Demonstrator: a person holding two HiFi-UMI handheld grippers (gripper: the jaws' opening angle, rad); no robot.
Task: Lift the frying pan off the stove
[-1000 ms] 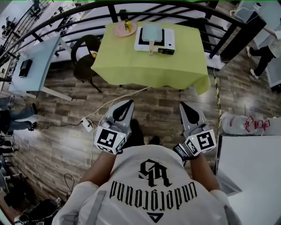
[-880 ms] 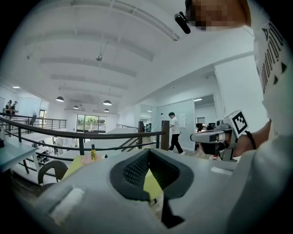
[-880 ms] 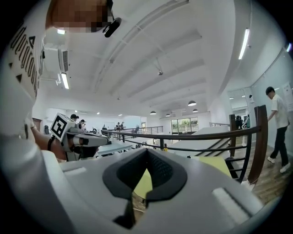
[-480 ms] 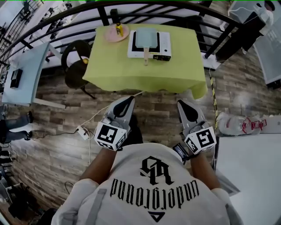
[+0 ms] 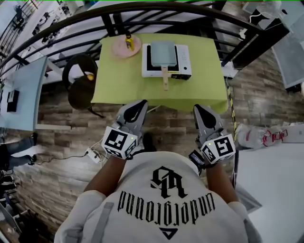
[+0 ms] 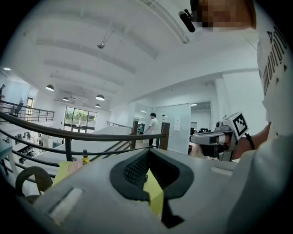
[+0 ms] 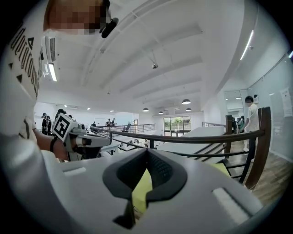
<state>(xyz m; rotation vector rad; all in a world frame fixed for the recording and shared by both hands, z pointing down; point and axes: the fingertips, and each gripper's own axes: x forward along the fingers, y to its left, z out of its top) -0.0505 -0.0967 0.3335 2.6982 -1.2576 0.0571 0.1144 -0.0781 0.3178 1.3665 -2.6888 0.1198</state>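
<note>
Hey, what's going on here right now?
A person stands just short of a table covered in a green cloth, with a left gripper and a right gripper held out in front. Both are shut and empty. On the table a pan sits on a white stove, with its handle pointing toward the person. A plate with a small bottle is beside it. Nothing has been touched yet.

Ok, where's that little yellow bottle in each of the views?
Head view: yellow bottle on the pink plate, at the far left corner of the table.
Left gripper view: bottle at lower left, below the top rail.
Right gripper view: not in it.
Shared landmark: the black railing.
</note>
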